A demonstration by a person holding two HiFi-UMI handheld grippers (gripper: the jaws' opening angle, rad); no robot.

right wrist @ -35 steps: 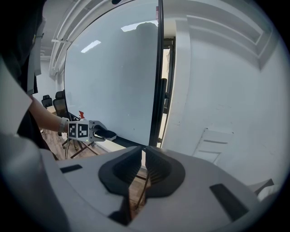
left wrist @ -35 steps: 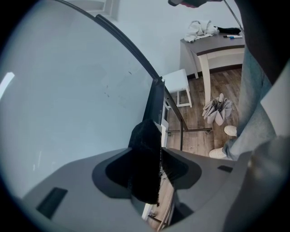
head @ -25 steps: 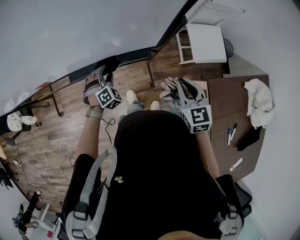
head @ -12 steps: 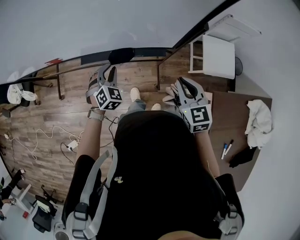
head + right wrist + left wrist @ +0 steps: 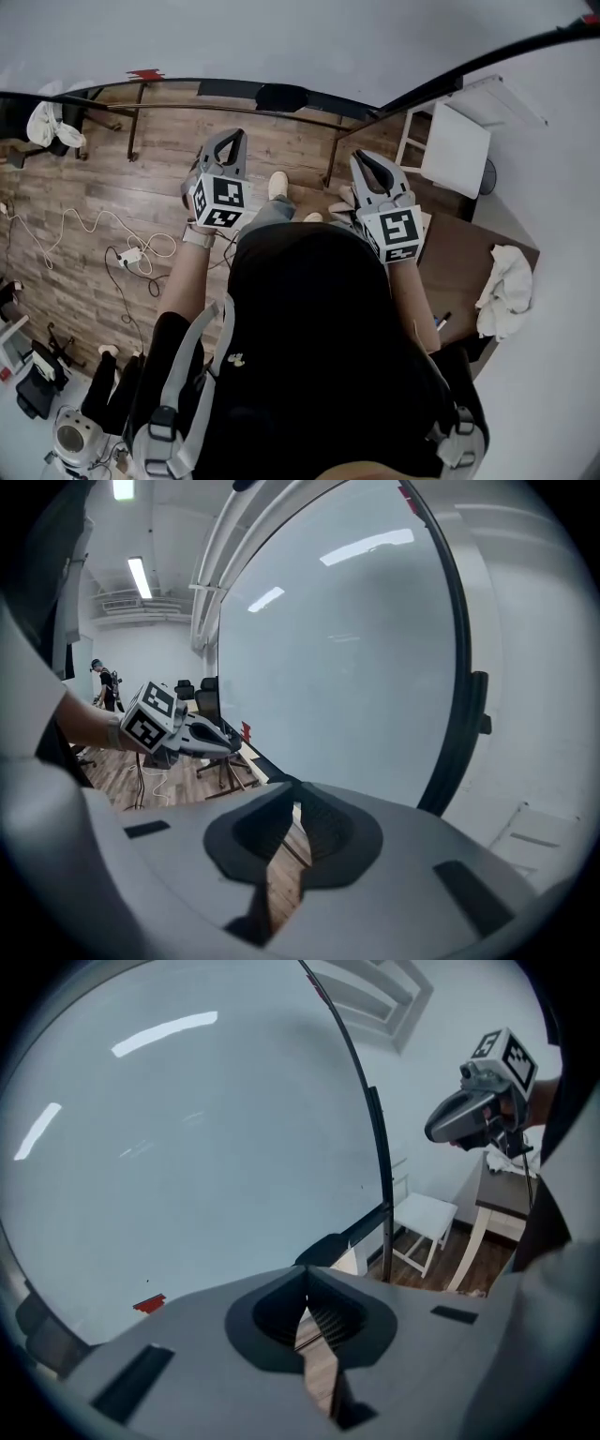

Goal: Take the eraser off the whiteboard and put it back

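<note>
The left tongs (image 5: 232, 139) have just been closing and are shut on nothing; the right tongs (image 5: 365, 159) are likewise shut and empty. One pair should be opened wide and brought squarely onto the eraser (image 5: 281, 97). It is seen as a dark, rounded block on the bottom rail of the whiteboard (image 5: 281, 37), toward the rail's right end, apart from both tongs.

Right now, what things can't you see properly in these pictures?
Eraser: head view, just a small dark lump on the whiteboard ledge, too small to be sure.
Pens: head view, mostly behind the person's arm.
Red mark: left gripper view, too small to tell what it is.
Far-off person: right gripper view, tiny.
</note>
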